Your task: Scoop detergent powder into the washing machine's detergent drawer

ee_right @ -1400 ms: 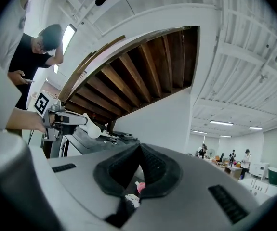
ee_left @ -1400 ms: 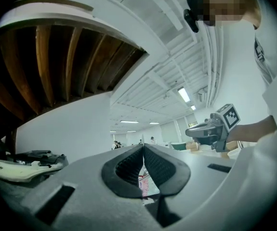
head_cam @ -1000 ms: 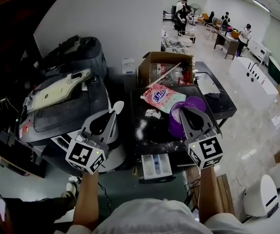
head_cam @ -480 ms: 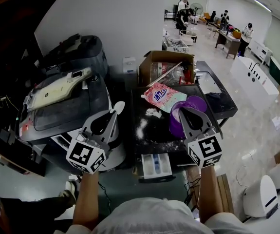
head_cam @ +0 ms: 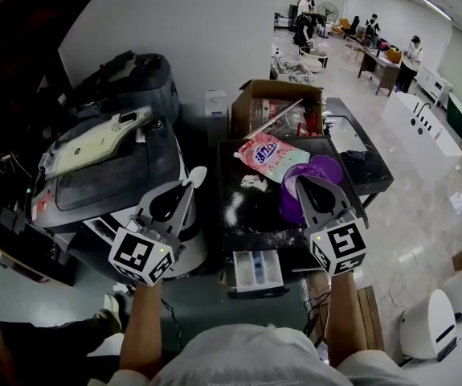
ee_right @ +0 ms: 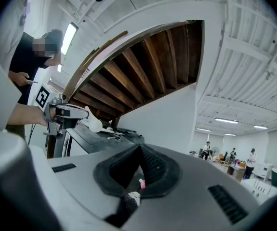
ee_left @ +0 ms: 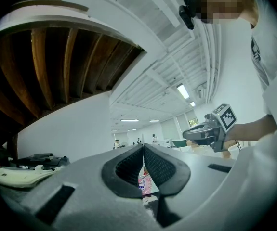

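The left gripper has its jaws closed on the handle of a white spoon. The right gripper hovers over the purple tub with its jaws pressed together, and as far as its own view shows, nothing is between them. I judge that the step in hand is to bring the spoon to the powder. The spoon is apart from the tub, to its left, and I cannot make out any powder in its bowl.

To do this well, I would carry the spoon across to the tub, push the bowl in shallow, and lift it with the hollow side up and level. The drawer stands pulled out below the dark top, on the person's side. The way from the tub to the drawer therefore goes over the edge of that top. It is better to move slowly and tip only when the bowl is above a compartment (the white powder lying on the dark top shows how easily it spills). The right gripper could steady the tub.

The spoon's long axis follows the left gripper's jaws, away from the person and a little to the right. The bowl is the far end, and it points toward the pink bag. In the right gripper view the bowl seems to dip a little below the handle.
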The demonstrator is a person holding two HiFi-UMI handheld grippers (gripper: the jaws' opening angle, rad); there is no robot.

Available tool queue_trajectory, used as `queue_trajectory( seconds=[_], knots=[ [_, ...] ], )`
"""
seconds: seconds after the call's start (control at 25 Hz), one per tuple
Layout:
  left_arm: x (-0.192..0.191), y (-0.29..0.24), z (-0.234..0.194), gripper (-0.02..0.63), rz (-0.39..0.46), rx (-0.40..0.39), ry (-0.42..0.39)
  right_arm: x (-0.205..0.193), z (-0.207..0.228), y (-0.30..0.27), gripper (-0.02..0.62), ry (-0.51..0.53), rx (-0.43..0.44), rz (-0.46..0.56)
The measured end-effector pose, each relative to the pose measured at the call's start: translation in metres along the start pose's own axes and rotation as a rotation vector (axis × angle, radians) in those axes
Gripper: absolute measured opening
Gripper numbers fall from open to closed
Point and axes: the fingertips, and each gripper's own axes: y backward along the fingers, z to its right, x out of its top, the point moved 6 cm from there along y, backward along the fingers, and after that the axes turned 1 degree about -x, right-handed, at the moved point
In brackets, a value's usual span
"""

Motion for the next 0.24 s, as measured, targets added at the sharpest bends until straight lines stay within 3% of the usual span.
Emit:
queue_trajectory(
  seconds=[0.24],
  knots=[
    [-0.0033,-0.0003,0.0027,0.014,-0.011,-0.001,0.001,-0.0057,-0.0002,0.0013,0.003,-0.005,0.002,-0.01]
  ],
)
